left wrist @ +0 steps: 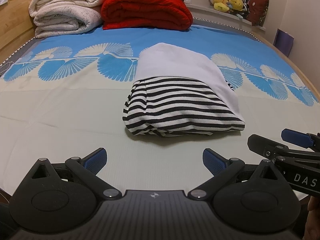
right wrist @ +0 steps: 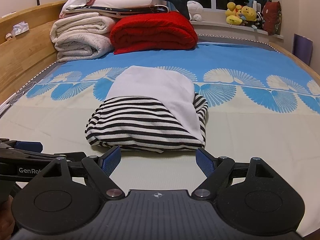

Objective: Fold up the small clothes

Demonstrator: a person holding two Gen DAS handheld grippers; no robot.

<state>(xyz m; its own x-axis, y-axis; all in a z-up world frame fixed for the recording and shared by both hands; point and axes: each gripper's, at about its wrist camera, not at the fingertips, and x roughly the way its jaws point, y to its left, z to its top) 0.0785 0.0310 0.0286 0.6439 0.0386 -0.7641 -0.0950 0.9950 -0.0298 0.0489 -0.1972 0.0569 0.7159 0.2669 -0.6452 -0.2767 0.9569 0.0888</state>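
A small garment (left wrist: 180,100), black-and-white striped with a white panel, lies folded into a compact bundle on the bed sheet (left wrist: 60,110). It also shows in the right wrist view (right wrist: 148,118). My left gripper (left wrist: 155,160) is open and empty, a short way in front of the bundle's near edge. My right gripper (right wrist: 159,159) is open and empty, its fingertips close to the bundle's near edge, not touching it. The right gripper shows at the right edge of the left wrist view (left wrist: 290,144). The left gripper shows at the left edge of the right wrist view (right wrist: 30,150).
A folded red blanket (left wrist: 146,10) and stacked white blankets (left wrist: 66,14) lie at the far end of the bed. A wooden bed frame (right wrist: 24,56) runs along the left. Plush toys (right wrist: 242,14) sit on the windowsill. A purple bag (left wrist: 283,42) stands at the right.
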